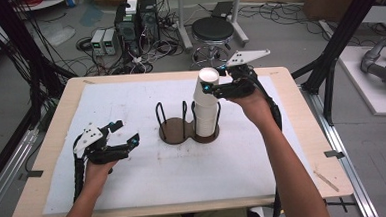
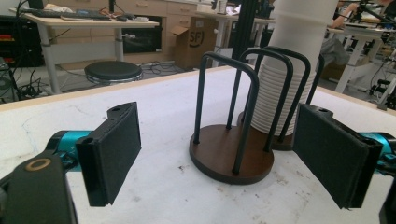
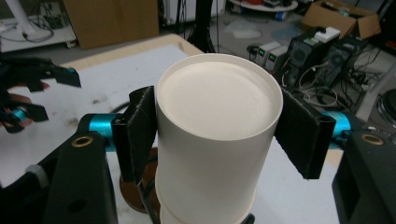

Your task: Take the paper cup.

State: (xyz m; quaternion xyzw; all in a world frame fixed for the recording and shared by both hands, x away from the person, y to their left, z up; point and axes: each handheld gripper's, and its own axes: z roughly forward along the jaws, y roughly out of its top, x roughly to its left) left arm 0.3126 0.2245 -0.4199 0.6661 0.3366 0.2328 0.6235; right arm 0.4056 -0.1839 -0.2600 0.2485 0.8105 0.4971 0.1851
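two hand-held grippers: the right (image 3: 212,135) clasps the top cup (image 3: 217,126) of the stack (image 1: 206,108) in the rack (image 1: 174,124) mid-counter; the left (image 1: 120,137) gapes, idle, near left. next, likely a straight lift off.

Wooden table (image 1: 294,128), light top. White mat (image 1: 135,181) covers most of it, stained near centre. Dark double-ring cup holder (image 1: 174,129) stands mid-mat; inverted white cup stack (image 1: 206,110) fills right ring.
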